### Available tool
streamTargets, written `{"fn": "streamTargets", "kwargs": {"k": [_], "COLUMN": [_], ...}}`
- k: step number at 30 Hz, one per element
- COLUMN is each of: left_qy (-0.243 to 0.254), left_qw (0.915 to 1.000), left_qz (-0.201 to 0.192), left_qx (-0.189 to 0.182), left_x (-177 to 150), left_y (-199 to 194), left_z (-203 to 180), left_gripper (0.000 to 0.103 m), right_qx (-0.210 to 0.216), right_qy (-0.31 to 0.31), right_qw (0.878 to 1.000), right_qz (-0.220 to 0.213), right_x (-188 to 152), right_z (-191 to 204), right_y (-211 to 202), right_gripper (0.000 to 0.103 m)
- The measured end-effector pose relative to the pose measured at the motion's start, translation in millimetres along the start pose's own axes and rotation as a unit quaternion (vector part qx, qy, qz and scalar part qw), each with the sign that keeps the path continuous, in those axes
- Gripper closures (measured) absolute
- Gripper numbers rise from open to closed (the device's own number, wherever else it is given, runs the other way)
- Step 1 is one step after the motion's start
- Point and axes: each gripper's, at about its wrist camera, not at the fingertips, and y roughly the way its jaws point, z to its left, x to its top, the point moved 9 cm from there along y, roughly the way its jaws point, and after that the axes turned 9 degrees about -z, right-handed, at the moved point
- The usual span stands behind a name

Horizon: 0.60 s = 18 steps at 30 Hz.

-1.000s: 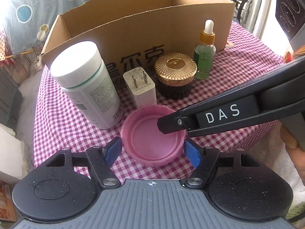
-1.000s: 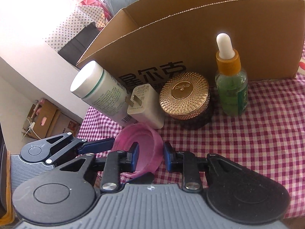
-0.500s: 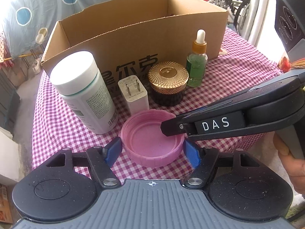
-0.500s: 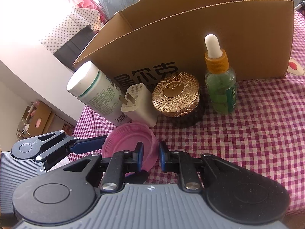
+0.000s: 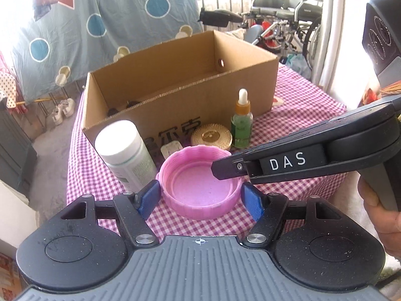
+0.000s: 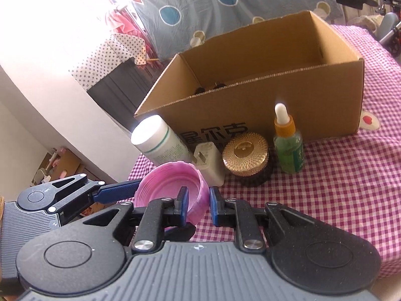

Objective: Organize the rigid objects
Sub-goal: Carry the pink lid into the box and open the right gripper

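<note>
Above the checked tablecloth (image 5: 313, 105), both hand-held grippers pinch the pink lid (image 5: 199, 183) before a cardboard box (image 5: 175, 90).

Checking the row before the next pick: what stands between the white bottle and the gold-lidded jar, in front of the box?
A white plug adapter, prongs up, stands between the white bottle and the gold-lidded jar. The right wrist view shows it best.

Pink ribbed lid (image 5: 199, 190), open side up, lifted
</note>
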Motion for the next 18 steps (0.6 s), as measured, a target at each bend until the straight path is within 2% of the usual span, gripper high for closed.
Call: {"fn": "streamTargets", "kwargs": {"k": [6,10,14,18], "left_qy": [0.006,0.009,-0.001,-0.037], "left_qw": [0.9976,0.9957,0.9964,0.9986], "left_qz": [-0.067,-0.089,-0.083,-0.037], "left_qx": [0.016,0.023,0.017,-0.006], "left_x": [55,92,120,135], "left_y": [-23,-19,0,33], "left_z": [16,29,44,67], "left_gripper": [0.032,0.032,0.032,0.032], "right_qx": [0.021,0.033,0.044,0.042], "right_qy": [-0.055,-0.086,-0.090,-0.086], "right_qw": [0.996,0.992,0.993,0.995], "right_qz": [-0.064,-0.081,-0.062,-0.009], "right_x": [61,107,150,180], "right_z": [31,44,43,31], "right_y": [-25,-24,-4,37], "right_gripper": [0.083,0.083,0.083,0.082]}}
